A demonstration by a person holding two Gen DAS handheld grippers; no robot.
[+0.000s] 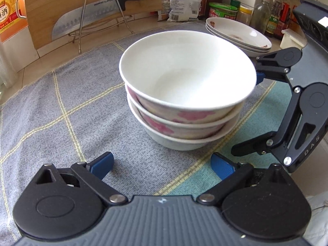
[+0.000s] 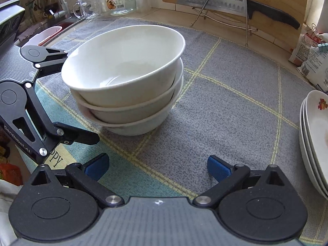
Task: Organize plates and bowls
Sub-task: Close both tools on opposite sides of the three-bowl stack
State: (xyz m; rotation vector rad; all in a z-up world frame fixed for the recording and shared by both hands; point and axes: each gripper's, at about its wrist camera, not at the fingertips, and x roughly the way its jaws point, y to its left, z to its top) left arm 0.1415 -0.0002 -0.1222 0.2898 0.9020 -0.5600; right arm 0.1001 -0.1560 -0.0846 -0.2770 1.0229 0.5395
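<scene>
Though nested, top bowl empty (tilted).

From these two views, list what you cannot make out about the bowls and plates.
- Stack of bowls: the lower two bowls' insides are covered by the top bowl in both views.
- Stack of plates: the right wrist view's edge cuts it off; in the left wrist view the top plate hides the lower ones.
- Right tongs: the bowl rim hides the upper pad's tip in the left wrist view.
</scene>
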